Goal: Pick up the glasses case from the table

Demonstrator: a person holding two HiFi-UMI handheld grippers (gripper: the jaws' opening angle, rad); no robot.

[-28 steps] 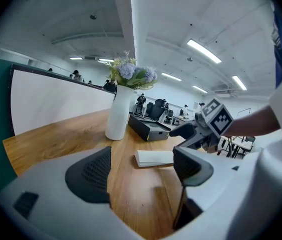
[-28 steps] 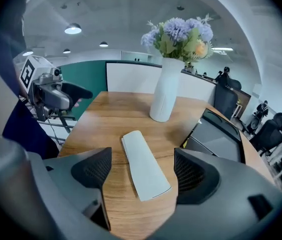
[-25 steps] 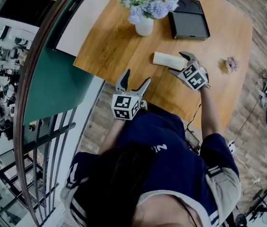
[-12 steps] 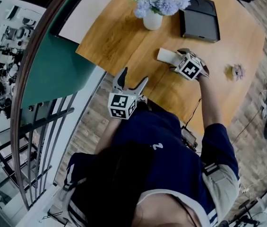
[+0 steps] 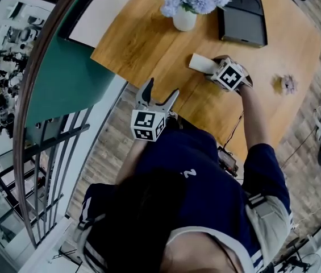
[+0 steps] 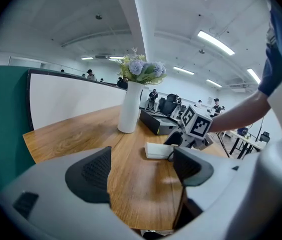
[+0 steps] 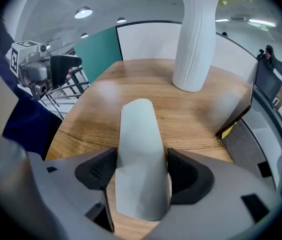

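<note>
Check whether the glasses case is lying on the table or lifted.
Lying flat: the glasses case rests on the table, between the jaws of the right gripper, which have just been closing on it.

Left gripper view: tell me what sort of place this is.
Probably an open-plan office or lab: ceiling strip lights, office chairs and people behind, and a wooden table with a flower vase.

On the table (image 5: pixel 143 44), the vase (image 5: pixel 184 19) is set near the far edge. The flat box (image 5: pixel 242 20) is placed just right of the vase; the glasses case (image 5: pixel 201 63) is laid before it, slightly rightward; a small object (image 5: pixel 286 84) is found well right.
</note>
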